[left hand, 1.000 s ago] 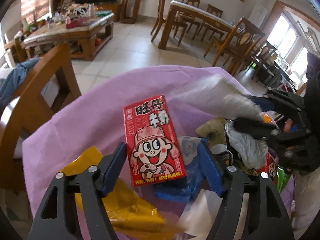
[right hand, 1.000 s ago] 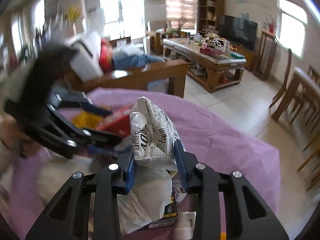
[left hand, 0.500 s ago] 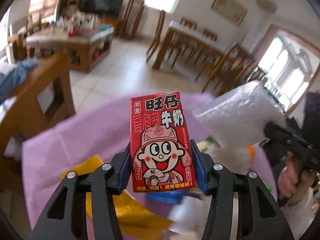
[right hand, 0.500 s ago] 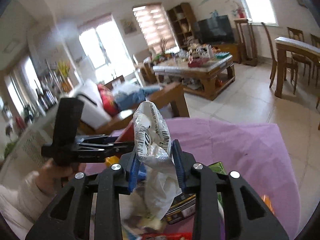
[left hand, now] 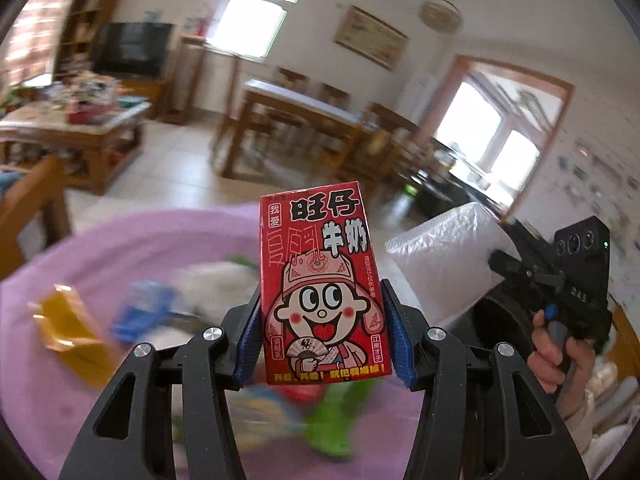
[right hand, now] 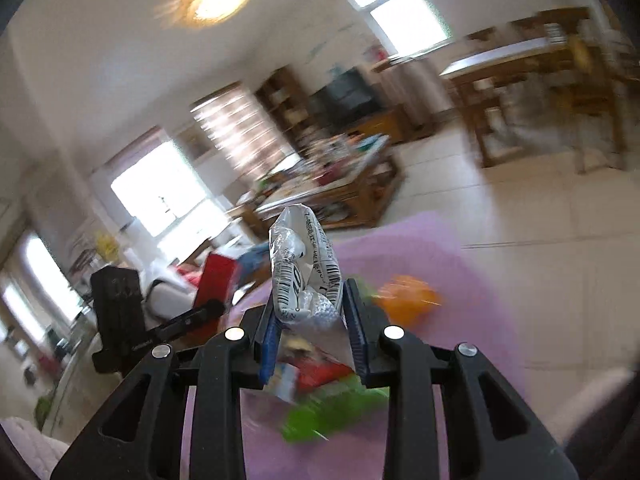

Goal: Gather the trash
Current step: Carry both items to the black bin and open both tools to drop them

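My left gripper is shut on a red milk carton with a cartoon face, held upright above the purple tablecloth. My right gripper is shut on a crumpled silver-white wrapper with barcodes, also lifted off the table. In the left wrist view the right gripper shows at the right edge, a hand around its grip, the white wrapper sticking out of it. In the right wrist view the left gripper appears at the left with the red carton.
More litter lies blurred on the purple cloth: a yellow packet, a blue item, green wrappers and an orange piece. Beyond stand a cluttered coffee table, a dining table with chairs and a wooden chair.
The left gripper closed on the red carton and lifted it off the cloth. The right gripper rose with the wrapper and rolled, so its view now tilts. Both swung away from the pile.
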Motion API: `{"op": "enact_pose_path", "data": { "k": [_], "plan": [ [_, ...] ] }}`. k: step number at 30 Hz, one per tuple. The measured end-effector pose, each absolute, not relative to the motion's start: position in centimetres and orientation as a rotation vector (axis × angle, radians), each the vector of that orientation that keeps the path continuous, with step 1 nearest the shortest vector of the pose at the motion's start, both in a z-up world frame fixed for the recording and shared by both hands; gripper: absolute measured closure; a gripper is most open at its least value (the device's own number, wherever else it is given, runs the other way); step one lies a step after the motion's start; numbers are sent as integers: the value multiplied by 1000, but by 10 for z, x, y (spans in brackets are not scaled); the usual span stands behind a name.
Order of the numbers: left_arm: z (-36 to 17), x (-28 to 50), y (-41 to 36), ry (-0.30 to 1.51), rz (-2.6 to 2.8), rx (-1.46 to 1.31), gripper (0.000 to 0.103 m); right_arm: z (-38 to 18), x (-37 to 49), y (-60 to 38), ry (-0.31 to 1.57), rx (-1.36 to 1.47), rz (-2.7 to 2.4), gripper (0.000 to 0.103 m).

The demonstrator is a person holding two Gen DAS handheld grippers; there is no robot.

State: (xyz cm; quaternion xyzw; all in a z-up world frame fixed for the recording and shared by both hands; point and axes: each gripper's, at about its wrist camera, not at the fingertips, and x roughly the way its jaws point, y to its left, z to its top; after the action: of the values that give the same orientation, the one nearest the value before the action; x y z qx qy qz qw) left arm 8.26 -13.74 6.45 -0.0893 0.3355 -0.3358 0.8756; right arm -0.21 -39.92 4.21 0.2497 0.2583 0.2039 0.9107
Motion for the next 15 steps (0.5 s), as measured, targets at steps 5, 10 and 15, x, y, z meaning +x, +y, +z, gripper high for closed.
{"op": "enact_pose_path", "data": {
  "k": [5, 10, 15],
  "plan": [
    [29, 53, -253, 759, -889, -143, 50, 29, -79, -474, 519, 528, 182, 73],
    [-16, 21, -396, 856, -1100, -69, 50, -6, -138, -537, 534, 534, -70, 73],
    [-77, 3, -510, 954, -1202, 11, 50, -50, -166, -579, 573, 608, -178, 73]
  ]
}}
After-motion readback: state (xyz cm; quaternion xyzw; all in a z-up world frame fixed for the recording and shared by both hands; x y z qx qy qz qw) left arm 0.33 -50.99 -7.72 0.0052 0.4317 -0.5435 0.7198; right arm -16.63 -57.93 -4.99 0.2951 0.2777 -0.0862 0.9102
